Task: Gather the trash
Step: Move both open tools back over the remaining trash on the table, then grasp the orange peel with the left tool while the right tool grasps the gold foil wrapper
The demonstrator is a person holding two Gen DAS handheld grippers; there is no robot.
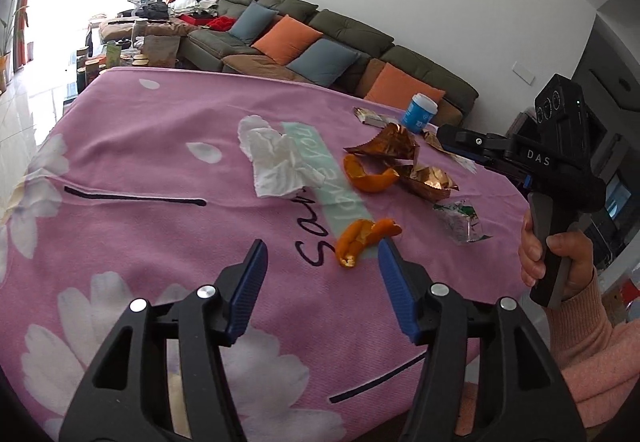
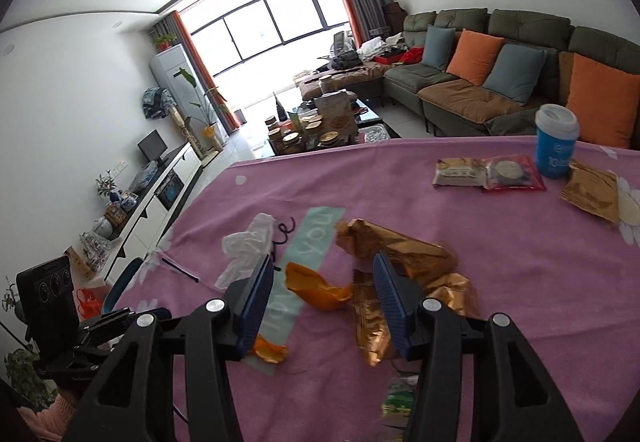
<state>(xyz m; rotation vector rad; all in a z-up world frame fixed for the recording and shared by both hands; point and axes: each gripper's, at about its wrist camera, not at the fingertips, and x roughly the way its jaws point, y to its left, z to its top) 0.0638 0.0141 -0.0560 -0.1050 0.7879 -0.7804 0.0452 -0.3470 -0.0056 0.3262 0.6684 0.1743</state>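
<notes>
Both grippers hang over the pink flowered blanket [image 1: 152, 146], jaws parted about halfway, nothing between them.

Landmark: the mint strip printed on the blanket [image 1: 320, 158].
- Near orange peel [image 1: 366, 236] lies at the strip's near end, just ahead of the left gripper [image 1: 322, 254] and slightly right of its centreline; long axis slants across the jaws.
- Second orange peel [image 2: 316, 288] lies just right of the strip, dead ahead of the right gripper [image 2: 322, 284].
- Gold foil wrappers [image 2: 400, 254] farther right, touching that peel.
- Crumpled tissue [image 1: 276, 162] on the strip's left.
- Blue cup [image 2: 556, 142] well beyond.

Judgement: each hand has its own peel nearest.

Room: sofa [image 1: 348, 38], bright window behind.
</notes>
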